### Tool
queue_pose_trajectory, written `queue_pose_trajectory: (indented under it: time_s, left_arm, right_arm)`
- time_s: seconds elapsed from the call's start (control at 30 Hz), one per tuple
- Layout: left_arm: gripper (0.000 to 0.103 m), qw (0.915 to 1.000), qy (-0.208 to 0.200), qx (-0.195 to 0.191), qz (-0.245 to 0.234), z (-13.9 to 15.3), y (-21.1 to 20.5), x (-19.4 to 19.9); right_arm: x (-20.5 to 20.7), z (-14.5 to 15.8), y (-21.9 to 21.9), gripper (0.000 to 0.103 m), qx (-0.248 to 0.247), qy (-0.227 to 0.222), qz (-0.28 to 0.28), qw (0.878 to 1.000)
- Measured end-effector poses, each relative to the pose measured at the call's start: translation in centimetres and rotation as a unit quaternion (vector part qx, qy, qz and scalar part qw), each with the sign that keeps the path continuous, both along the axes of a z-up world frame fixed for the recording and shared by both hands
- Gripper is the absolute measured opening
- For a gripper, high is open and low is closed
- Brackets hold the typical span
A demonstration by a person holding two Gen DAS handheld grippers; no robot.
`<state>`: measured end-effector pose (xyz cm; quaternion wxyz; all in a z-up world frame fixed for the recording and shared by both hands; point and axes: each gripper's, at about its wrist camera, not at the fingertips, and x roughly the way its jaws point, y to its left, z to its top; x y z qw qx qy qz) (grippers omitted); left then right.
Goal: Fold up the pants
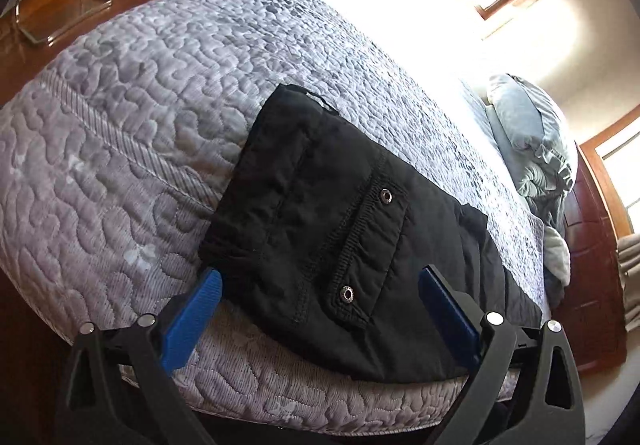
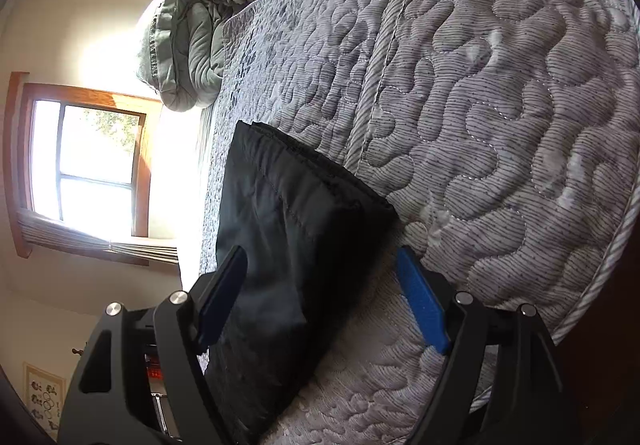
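Where quilt (image 1: 140, 93) spreads — one pants (image 1: 340, 229) bundle, two snaps (image 1: 386, 196)

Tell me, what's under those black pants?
The black folded fabric pants lie on a grey quilted bedspread, which shows all around them near the bed's edge. The patch of quilt directly beneath is covered, so anything else under there cannot be seen.

No text, brand or number can be read in either view. The framed picture (image 2: 44, 401) on the wall at eight o'clock in the right wrist view carries small dark figures, too blurred to make out.
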<state>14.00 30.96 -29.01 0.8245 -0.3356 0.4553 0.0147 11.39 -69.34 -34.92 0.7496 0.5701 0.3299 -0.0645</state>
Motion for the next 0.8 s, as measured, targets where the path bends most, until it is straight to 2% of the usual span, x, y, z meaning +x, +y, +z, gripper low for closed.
queue_pose_trajectory:
  time_s: [0.13, 0.27, 0.37, 0.4, 0.43, 0.47, 0.53, 0.57, 0.67, 0.7, 0.8]
  left_arm:
    - [0.099, 0.9999, 0.011, -0.001, 0.002, -0.4, -0.7, -0.2]
    - [0.099, 0.9995, 0.022, 0.021, -0.003, -0.8, -1.6, 0.3]
    - [0.099, 0.9996, 0.021, 0.019, 0.001, -0.8, -1.6, 0.2]
    - [0.099, 0.9996, 0.021, 0.018, 0.002, -0.8, -1.5, 0.2]
    - [0.099, 0.9996, 0.023, 0.016, 0.003, -0.9, -1.5, 0.2]
    - [0.099, 0.9995, 0.026, 0.017, 0.004, -1.0, -1.5, 0.1]
    - [0.099, 0.9994, 0.028, 0.018, 0.003, -1.0, -1.6, 0.1]
    - [0.099, 0.9994, 0.027, 0.019, 0.003, -1.0, -1.6, 0.0]
    - [0.099, 0.9994, 0.030, 0.019, -0.001, -1.2, -1.8, 0.0]
    - [0.099, 0.9992, 0.033, 0.021, -0.003, -1.3, -1.9, 0.1]
    - [0.099, 0.9991, 0.036, 0.021, -0.006, -1.5, -2.2, 0.3]
  right_arm:
    - [0.7, -0.6, 0.1, 0.077, 0.002, -0.012, -0.003, 1.000]
    - [1.1, -0.4, 0.2, 0.077, 0.004, -0.026, -0.001, 1.000]
    - [1.5, 0.0, 0.5, 0.074, 0.004, -0.048, 0.012, 0.999]
    - [1.6, -0.3, 0.5, 0.073, -0.001, -0.040, 0.015, 0.999]
    - [1.6, -0.8, 0.4, 0.065, -0.004, -0.029, 0.015, 0.999]
    - [1.4, -1.1, 0.3, 0.061, -0.003, -0.028, 0.012, 1.000]
    - [0.9, -1.5, 0.0, 0.053, 0.004, -0.036, 0.006, 0.999]
    - [0.8, -1.7, -0.1, 0.052, 0.007, -0.040, 0.004, 0.999]
    - [1.4, -1.4, 0.1, 0.057, -0.002, -0.042, 0.009, 0.999]
    - [1.7, -1.2, 0.2, 0.062, -0.003, -0.046, 0.011, 0.999]
    - [2.6, -1.2, 0.4, 0.064, -0.004, -0.051, 0.012, 0.999]
